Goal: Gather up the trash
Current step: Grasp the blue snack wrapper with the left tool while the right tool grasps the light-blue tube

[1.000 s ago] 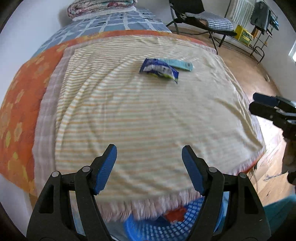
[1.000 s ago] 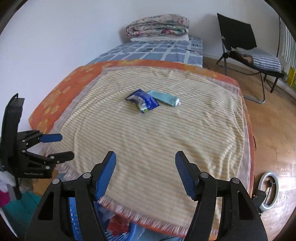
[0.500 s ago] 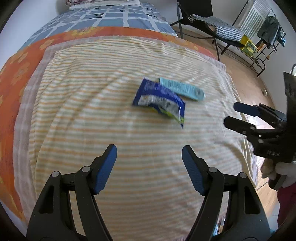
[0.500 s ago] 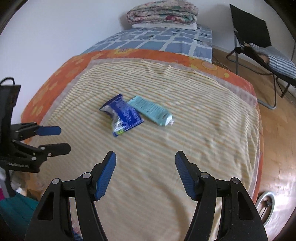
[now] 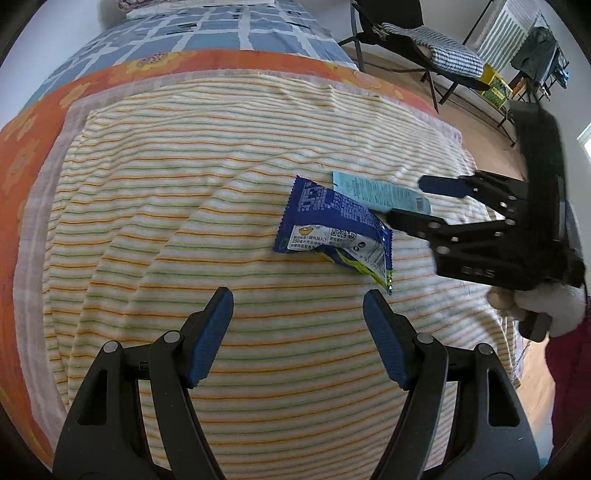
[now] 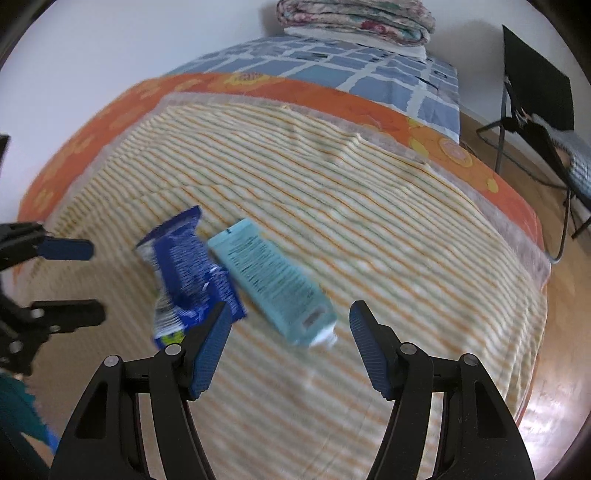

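Both your left hand-held gripper (image 5: 297, 317) and right hand-held gripper (image 6: 290, 328) gape wide and empty over the bed (image 5: 147, 221), near the blue wrapper (image 5: 332, 232), with the tube (image 6: 273, 288) touching it.

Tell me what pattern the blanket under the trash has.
The blanket is cream with thin orange and green stripes; the left wrist view shows it sharpest.

A wrapper (image 5: 332, 229) and a tube (image 5: 380, 194) are laid side by side, touching, on a blanket (image 5: 221, 166) spread over a bed (image 6: 369, 62). Folded bedding (image 6: 354, 16) is stacked at the bed's far end. A chair (image 6: 535, 110) is placed on the floor beside the bed.
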